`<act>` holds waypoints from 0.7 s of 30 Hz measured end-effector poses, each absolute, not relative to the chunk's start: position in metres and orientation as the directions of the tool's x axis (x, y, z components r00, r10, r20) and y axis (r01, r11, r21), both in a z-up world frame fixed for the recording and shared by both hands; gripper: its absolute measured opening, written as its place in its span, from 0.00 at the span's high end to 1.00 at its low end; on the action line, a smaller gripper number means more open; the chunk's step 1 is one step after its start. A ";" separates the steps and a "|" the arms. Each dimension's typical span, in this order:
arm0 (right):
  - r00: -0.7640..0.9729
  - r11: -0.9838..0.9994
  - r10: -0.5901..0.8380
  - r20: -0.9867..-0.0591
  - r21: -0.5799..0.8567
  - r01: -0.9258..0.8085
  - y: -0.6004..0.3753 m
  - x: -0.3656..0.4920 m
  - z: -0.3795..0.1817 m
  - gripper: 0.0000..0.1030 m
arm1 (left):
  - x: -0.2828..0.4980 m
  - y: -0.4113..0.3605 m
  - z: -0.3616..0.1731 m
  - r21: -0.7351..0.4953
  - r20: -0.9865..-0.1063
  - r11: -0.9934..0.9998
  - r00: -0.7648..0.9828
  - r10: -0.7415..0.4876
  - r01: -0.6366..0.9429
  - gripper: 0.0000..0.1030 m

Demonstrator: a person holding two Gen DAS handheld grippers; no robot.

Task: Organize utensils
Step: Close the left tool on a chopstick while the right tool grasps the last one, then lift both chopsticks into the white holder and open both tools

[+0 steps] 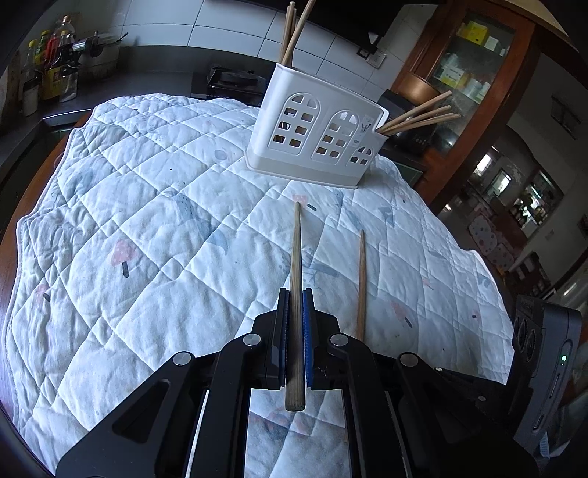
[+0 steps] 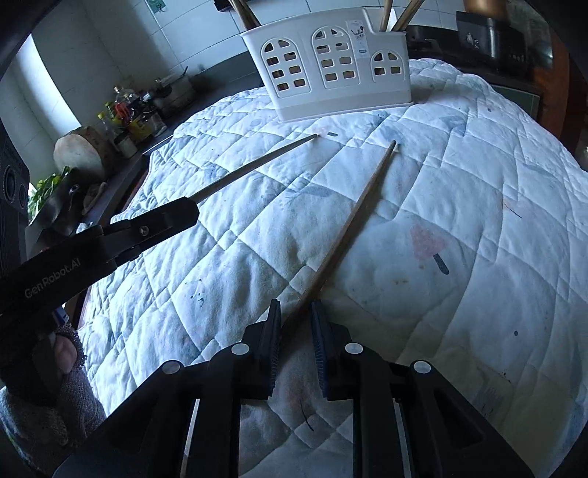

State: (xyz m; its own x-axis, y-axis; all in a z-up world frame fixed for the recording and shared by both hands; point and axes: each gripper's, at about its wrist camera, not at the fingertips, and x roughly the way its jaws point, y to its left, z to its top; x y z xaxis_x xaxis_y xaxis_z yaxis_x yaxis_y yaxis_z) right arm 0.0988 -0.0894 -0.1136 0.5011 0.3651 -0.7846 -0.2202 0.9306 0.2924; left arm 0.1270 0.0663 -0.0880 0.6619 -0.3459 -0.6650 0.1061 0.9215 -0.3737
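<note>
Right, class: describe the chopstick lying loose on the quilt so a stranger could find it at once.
Start at the white utensil caddy standing on the quilt. In front of it two chopsticks point towards it. The one you want lies flat on the fabric between the right gripper's jaws, while its neighbour is clamped in the left gripper.

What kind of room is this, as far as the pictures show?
Most likely a home kitchen: a tiled wall, a counter with sauce bottles, and a white chopstick holder on a quilt-covered table.
</note>
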 end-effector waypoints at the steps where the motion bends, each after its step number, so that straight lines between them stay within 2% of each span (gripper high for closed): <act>1: 0.511 0.938 0.344 -0.788 0.270 -0.215 -0.087 0.097 -0.113 0.85 | 0.127 0.066 -0.089 -0.378 -0.664 0.920 0.662 -0.349 0.106 0.94; 7: 0.539 0.955 0.291 -0.790 0.207 -0.212 -0.087 0.093 -0.111 0.89 | 0.124 0.068 -0.087 -0.382 -0.657 0.918 0.667 -0.351 0.107 0.94; 21: 0.592 0.953 0.273 -0.759 0.131 -0.271 -0.120 0.077 -0.117 0.94 | 0.122 0.053 -0.081 -0.359 -0.657 0.926 0.673 -0.340 0.118 0.94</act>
